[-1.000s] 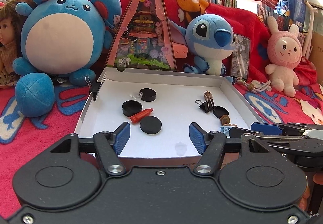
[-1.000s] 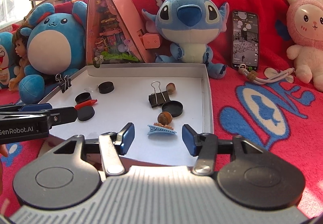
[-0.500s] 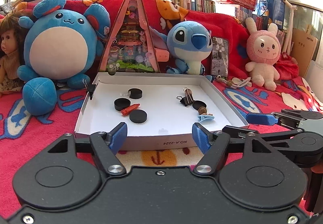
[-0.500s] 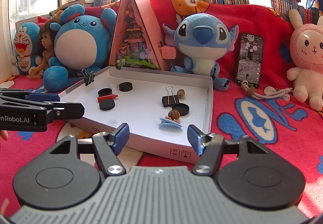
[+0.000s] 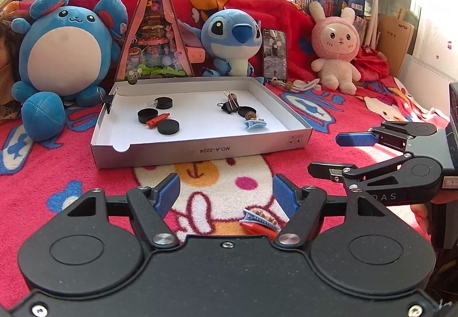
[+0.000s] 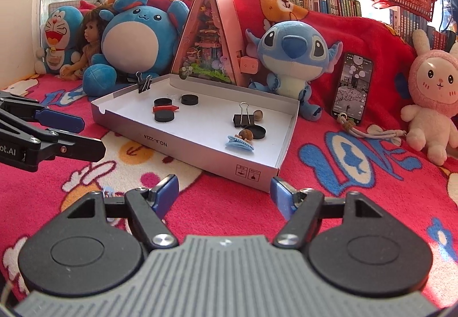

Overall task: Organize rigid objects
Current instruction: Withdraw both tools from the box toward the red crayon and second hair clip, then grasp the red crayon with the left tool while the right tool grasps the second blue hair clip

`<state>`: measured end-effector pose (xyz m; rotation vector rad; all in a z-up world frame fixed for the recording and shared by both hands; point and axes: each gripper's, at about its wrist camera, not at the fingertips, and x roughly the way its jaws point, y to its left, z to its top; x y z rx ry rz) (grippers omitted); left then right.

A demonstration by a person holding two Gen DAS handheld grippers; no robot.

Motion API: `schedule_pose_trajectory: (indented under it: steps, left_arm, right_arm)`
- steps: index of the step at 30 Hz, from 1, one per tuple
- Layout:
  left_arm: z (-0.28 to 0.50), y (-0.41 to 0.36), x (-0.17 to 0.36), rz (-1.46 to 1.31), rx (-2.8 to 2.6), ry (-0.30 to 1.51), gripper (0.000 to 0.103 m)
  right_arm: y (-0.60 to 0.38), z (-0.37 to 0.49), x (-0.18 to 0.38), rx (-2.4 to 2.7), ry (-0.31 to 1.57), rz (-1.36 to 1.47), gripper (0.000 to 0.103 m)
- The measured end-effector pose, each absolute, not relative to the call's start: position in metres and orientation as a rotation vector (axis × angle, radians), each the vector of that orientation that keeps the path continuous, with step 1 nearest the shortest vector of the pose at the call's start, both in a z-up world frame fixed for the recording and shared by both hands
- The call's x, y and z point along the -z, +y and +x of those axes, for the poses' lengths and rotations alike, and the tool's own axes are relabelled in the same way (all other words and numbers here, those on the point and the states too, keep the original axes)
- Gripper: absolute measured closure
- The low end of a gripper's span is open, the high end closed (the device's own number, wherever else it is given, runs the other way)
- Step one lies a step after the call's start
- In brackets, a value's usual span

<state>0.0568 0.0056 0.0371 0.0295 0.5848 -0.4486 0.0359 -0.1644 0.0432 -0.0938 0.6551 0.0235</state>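
A shallow white box [image 5: 200, 149] [image 6: 200, 142] lies on the red blanket. In it are black discs [image 5: 168, 127] [image 6: 164, 116], a red cap-like piece [image 5: 157, 120] [image 6: 165, 108], a black binder clip [image 5: 229, 106] [image 6: 242, 119], a brown nut [image 6: 259, 114] and a blue hair clip [image 5: 255, 124] [image 6: 239, 143]. Another blue hair clip [image 5: 262, 218] and a red piece [image 5: 254, 228] lie on the blanket close under my left gripper [image 5: 226, 192], which is open and empty. My right gripper [image 6: 224, 192] is open and empty, in front of the box's near corner.
Plush toys stand behind the box: a blue round one [image 5: 64, 45], a blue Stitch [image 5: 232, 36], a pink rabbit [image 5: 336, 48]. A triangular pink toy house [image 5: 156, 33] and a phone [image 5: 274, 52] lean at the back. A binder clip [image 6: 144, 83] grips the box's left wall.
Both grippers have pulled back from over the box toward me; the box now lies well ahead. A second hair clip and red piece have come into the left wrist view.
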Motion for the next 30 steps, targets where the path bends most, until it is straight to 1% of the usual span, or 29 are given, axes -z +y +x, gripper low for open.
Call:
schedule_pose_trajectory:
  steps: [8, 11, 17, 18, 19, 21, 30]
  left_arm:
    - [0.028, -0.008, -0.019, 0.141, 0.539, 0.614, 0.036]
    - [0.025, -0.016, -0.012, 0.192, 0.567, 0.626, 0.04]
    - [0.032, -0.029, -0.003, 0.305, 0.557, 0.593, 0.041]
    - [0.034, -0.029, -0.002, 0.305, 0.56, 0.598, 0.045]
    - [0.037, -0.029, 0.0, 0.3, 0.562, 0.604, 0.053]
    - [0.042, -0.028, 0.001, 0.283, 0.576, 0.618, 0.06]
    - [0.055, -0.007, -0.005, 0.223, 0.458, 0.615, 0.061]
  right_arm:
    - [-0.167, 0.028, -0.04, -0.037, 0.675, -0.086, 0.022]
    - [-0.165, 0.028, -0.039, -0.039, 0.677, -0.086, 0.022]
    - [-0.162, 0.027, -0.036, -0.048, 0.688, -0.09, 0.022]
    - [-0.161, 0.027, -0.036, -0.05, 0.69, -0.091, 0.022]
    - [-0.161, 0.028, -0.036, -0.053, 0.692, -0.093, 0.022]
    - [-0.159, 0.027, -0.035, -0.06, 0.696, -0.1, 0.022]
    - [-0.145, 0.029, -0.029, -0.124, 0.715, -0.096, 0.022]
